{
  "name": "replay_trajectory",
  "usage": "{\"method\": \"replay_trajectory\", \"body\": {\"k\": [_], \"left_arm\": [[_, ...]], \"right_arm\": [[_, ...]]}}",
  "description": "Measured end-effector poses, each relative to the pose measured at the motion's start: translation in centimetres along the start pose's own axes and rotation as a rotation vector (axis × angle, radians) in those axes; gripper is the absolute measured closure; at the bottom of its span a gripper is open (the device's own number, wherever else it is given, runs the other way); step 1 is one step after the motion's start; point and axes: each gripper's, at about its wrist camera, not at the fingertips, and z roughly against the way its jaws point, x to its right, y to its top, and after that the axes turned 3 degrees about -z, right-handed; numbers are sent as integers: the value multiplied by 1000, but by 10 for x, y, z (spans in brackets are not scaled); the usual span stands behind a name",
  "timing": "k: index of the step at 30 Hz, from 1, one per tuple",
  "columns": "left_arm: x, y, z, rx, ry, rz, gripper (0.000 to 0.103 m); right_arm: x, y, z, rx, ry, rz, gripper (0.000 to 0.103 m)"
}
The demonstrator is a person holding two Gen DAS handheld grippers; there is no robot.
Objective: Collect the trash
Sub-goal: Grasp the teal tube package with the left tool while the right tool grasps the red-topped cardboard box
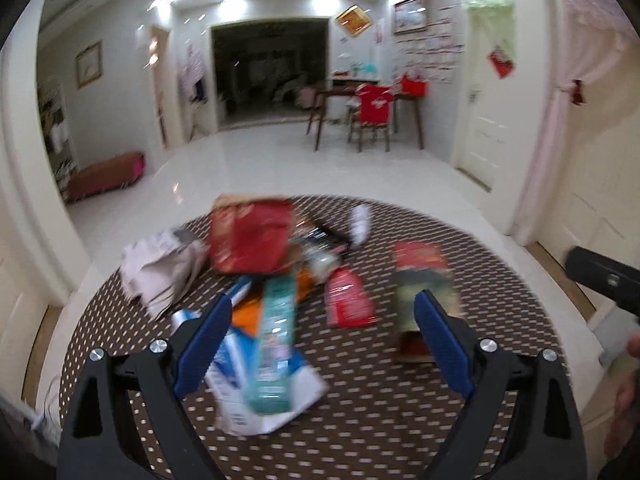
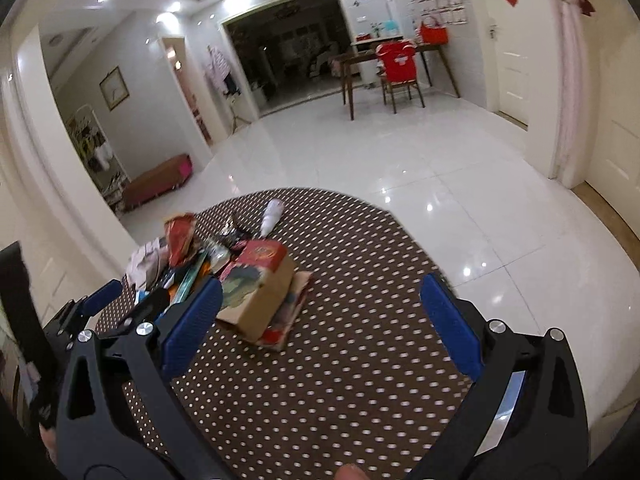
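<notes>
**Mei:** While both claws hang wide open with nothing in them, I'd say we're at the very start — approach, nothing picked yet. The left gripper (image 1: 324, 344) has its jaws spread over the near edge of the litter on the round polka-dot table (image 1: 400, 420).

**Tomas:** Agreed. What sits closest to it?

**Mei:** A teal packet (image 1: 274, 344) lying on a crumpled white wrapper (image 1: 260, 400), just inside the left finger. A small red pouch (image 1: 348, 296) lies ahead between the fingers, and a cardboard box (image 1: 424, 280) with a red top is by the right finger. Farther back there's a big red bag (image 1: 252, 236) tilted on the heap, grey crumpled paper (image 1: 160, 268) to its left, a white bottle (image 1: 358, 220) on its side beyond.

**Tomas:** And the right gripper (image 2: 320, 320)?

**Mei:** Equally open and empty, over bare cloth — the box (image 2: 260, 288) is just beside its left finger, the pile further left.

**Tomas:** So the next move?

**Mei:** Probably lower the left claw onto the teal packet and close; thin film may slip, so bite squarely. I see no bin in either view.
</notes>
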Motion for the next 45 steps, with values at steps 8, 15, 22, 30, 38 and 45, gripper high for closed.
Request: {"method": "replay_trajectory", "body": {"k": [8, 15, 22, 30, 38, 45], "left_arm": [[-33, -12, -32, -98, 26, 4, 13], [-30, -25, -56, -206, 1, -50, 31], [-36, -26, -64, -228, -17, -68, 48], [-48, -27, -52, -223, -99, -6, 90], [-45, -32, -57, -223, -60, -2, 79], [-44, -26, -70, -234, -72, -30, 85]], "right_arm": [[-18, -8, -20, -48, -3, 33, 6], [-34, -15, -53, -132, -8, 97, 6], [-58, -22, -88, -189, 10, 122, 6], [-65, -32, -101, -210, 32, 140, 48], [-52, -30, -89, -202, 31, 138, 54], [-55, -31, -92, -212, 37, 148, 53]]}}
